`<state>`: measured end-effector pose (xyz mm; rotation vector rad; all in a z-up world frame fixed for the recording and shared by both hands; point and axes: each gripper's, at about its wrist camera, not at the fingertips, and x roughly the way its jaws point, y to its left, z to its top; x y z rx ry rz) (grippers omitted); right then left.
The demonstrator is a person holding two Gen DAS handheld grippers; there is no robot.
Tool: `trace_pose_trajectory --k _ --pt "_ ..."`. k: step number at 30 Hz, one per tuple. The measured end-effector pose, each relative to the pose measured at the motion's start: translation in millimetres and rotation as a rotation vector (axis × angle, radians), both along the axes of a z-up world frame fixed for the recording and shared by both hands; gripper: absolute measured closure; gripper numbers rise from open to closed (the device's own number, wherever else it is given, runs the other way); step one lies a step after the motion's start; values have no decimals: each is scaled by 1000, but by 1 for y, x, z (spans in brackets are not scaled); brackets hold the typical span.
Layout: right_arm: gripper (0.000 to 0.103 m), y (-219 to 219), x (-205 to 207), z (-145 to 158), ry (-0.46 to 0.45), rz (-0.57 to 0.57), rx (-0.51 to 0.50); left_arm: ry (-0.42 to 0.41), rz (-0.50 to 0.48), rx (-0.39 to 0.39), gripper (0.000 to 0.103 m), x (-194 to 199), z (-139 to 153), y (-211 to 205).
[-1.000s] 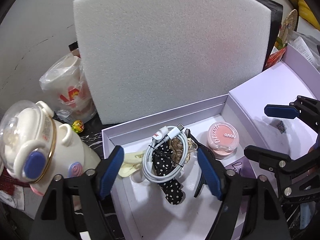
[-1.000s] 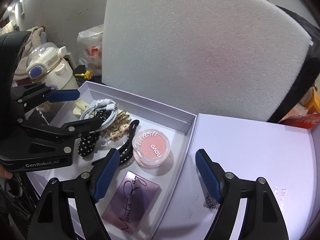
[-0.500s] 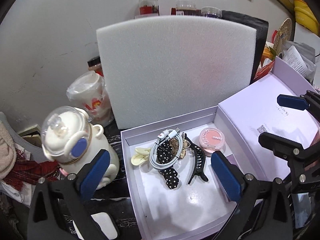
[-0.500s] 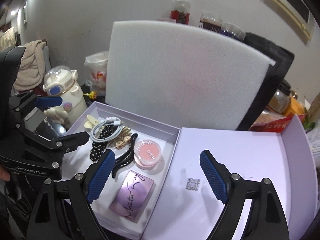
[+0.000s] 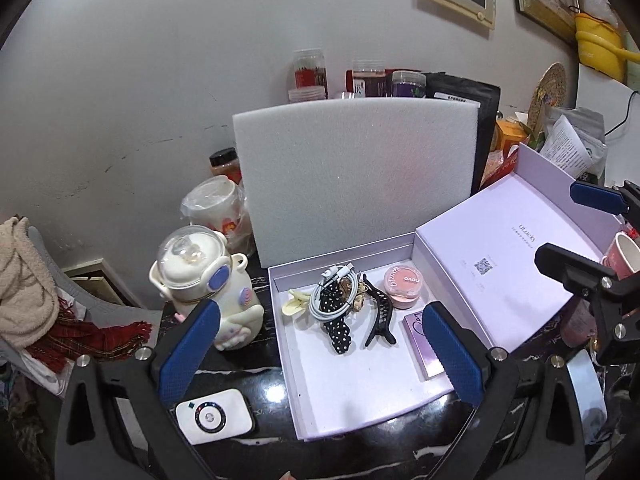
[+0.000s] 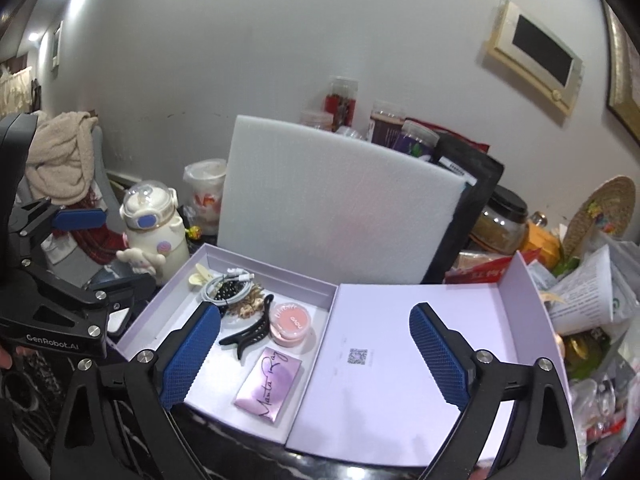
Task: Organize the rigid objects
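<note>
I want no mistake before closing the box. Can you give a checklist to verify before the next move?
1. Left tongs open and holding nothing: ok.
2. Right tongs open and holding nothing: ok.
3. Items inside the tray, namely cable, black clip, pink jar, purple palette: ok.
4. Lid lies open beside the tray, nothing on it: ok.
5. Nothing stands higher than the tray wall: cannot tell.
6. Foam sheet upright directly behind the tray, may block the lid: cannot tell.
</note>
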<state>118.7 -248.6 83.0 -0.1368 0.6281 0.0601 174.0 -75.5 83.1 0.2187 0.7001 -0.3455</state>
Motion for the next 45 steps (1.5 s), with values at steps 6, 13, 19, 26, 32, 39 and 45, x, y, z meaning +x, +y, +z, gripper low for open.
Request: trace_pose_trajectory --k 6,13,19,26,32,39,45 --pt "6 1 -32 11 -26 -19 15 -38 26 -9 0 -34 13 7" --pt "4 7 -67 16 -61 -43 -2 -30 39 -15 0 -63 13 14" --pt "3 9 -87 10 -52 -69 16 -26 46 -25 0 -87 8 21" --pt "3 12 -108 -4 -26 -108 60 2 58 -37 0 -106 -3 26" --pt "3 14 -119 -14 18 -121 84 41 67 -55 0 -112 -13 28" --pt "3 16 -124 -17 34 -124 94 61 74 -72 0 -115 -16 32" --pt "3 15 -125 -20 46 -122 115 60 77 -70 0 -115 -15 33"
